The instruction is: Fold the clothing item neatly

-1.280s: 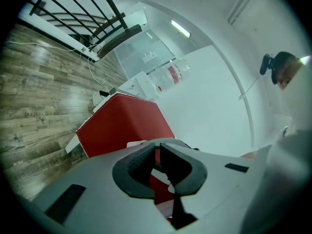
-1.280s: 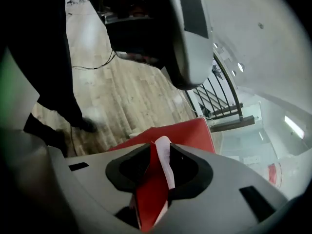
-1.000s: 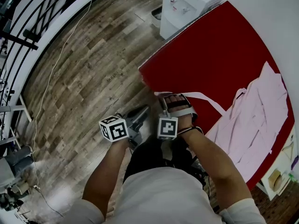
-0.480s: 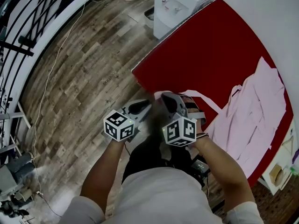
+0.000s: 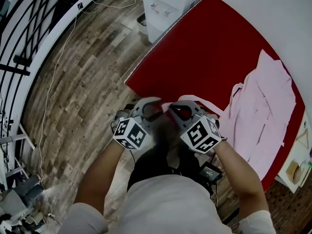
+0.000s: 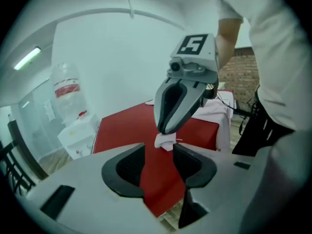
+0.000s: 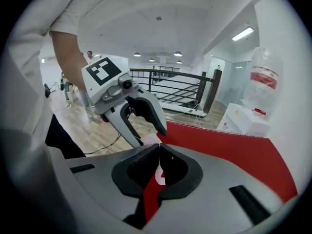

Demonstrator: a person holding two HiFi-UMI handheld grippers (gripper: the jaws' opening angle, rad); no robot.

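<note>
A pale pink garment (image 5: 265, 106) lies spread on the right part of the red table (image 5: 204, 48). One narrow strip of it runs to the table's near corner. My right gripper (image 5: 172, 108) is shut on the end of that strip, which bunches at its tip (image 6: 165, 141) and shows between its jaws (image 7: 160, 177). My left gripper (image 5: 155, 102) hangs just left of it, tip to tip. Its jaws have just been opening and stand apart with nothing between the pads (image 6: 158, 152). The pink end sits just ahead of them.
A white cabinet (image 5: 168, 4) carrying a water bottle (image 6: 68, 89) stands beyond the table's far-left corner. Wooden floor with a loose cable (image 5: 53, 72) and a black railing (image 5: 29, 43) lies to the left. A shelf (image 5: 295, 167) sits at the right edge.
Both grippers have risen and rolled, meeting above the table's near corner. The left jaws have gone from shut to open. The right gripper has lifted the strip's end off the table.
</note>
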